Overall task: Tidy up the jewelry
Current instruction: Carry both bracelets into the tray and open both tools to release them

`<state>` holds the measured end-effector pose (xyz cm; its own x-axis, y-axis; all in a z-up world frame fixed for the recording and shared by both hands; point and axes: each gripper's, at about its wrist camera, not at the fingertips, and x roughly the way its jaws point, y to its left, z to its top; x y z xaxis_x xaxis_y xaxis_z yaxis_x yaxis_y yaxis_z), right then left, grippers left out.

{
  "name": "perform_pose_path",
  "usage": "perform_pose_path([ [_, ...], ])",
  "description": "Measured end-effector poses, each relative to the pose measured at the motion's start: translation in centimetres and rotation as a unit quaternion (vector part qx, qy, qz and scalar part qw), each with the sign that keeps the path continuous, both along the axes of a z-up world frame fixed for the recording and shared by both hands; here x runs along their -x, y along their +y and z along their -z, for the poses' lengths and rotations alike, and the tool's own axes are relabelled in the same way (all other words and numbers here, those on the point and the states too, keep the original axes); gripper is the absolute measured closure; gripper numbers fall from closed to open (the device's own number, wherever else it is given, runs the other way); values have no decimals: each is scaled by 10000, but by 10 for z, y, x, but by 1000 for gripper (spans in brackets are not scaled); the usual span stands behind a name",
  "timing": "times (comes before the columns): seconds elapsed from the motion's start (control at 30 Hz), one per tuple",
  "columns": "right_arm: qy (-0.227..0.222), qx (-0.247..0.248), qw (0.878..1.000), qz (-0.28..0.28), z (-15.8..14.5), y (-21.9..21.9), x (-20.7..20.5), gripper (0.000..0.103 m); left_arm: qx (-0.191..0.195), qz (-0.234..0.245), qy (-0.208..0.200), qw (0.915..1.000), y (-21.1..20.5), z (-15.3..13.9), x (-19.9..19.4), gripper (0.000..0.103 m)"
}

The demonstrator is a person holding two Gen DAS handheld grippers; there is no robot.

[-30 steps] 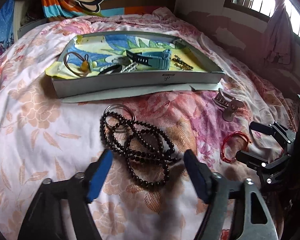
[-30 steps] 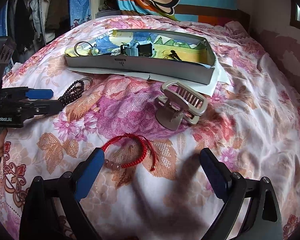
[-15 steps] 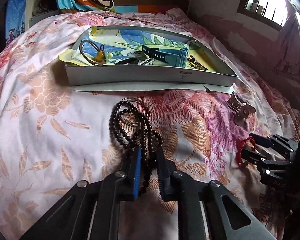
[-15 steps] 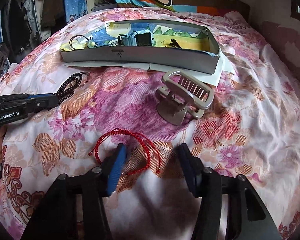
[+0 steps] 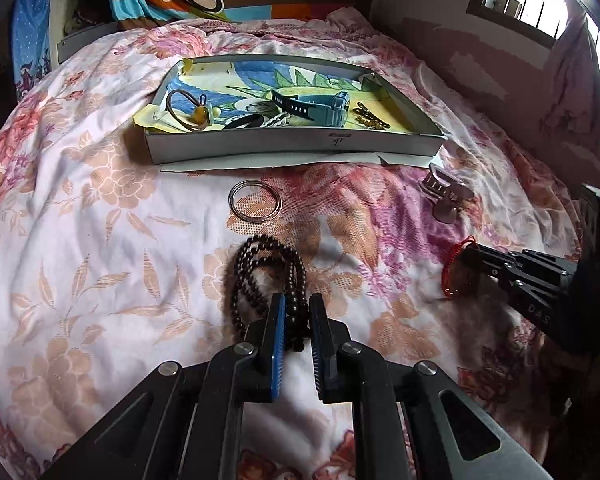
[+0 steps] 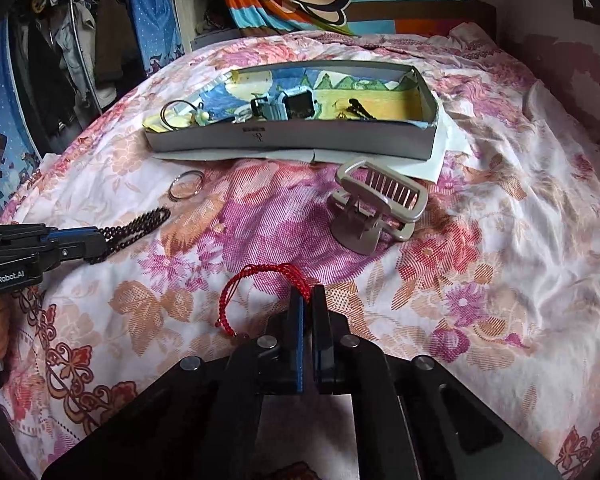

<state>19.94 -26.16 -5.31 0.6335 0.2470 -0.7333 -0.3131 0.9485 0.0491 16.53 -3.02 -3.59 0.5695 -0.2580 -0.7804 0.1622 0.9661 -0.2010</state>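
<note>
1. The left gripper (image 5: 296, 320) is clamped on a dark beaded necklace (image 5: 268, 264), whose loops trail ahead of its tips over the floral bedspread (image 5: 80, 240).
2. The right gripper (image 6: 308, 312) is pinched closed on a red string bracelet (image 6: 256, 284), which loops to its left.
3. Ahead of the left gripper lies a clear bangle (image 5: 255, 201); ahead and to the right of the right gripper sits a beige hair claw (image 6: 376, 208).
4. Beyond both stands the shallow box (image 5: 300, 146) holding a blue watch (image 5: 320, 106) and a hair tie (image 5: 188, 108).
</note>
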Motion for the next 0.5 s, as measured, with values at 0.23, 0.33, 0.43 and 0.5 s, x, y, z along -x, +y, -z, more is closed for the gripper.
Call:
perform_pose_path([
  [0.23,-562,-134,9981,-198,-31,3,-2,100,-90,29,-23,10000,-2,-37,-6,92],
  [0.33,-797,-416,9959,-117,-47,-3,-15,100,-129,4,-52,9999,-4,-51,-23,92],
  [0.43,-1129,-549,9921,-29,-65,-7,-37,100,-16,-122,-167,9998,-4,-68,-44,92],
  [0.5,-1103,-710,9913,82,-72,-11,-60,100,158,-201,-330,9991,-3,-80,-60,92],
])
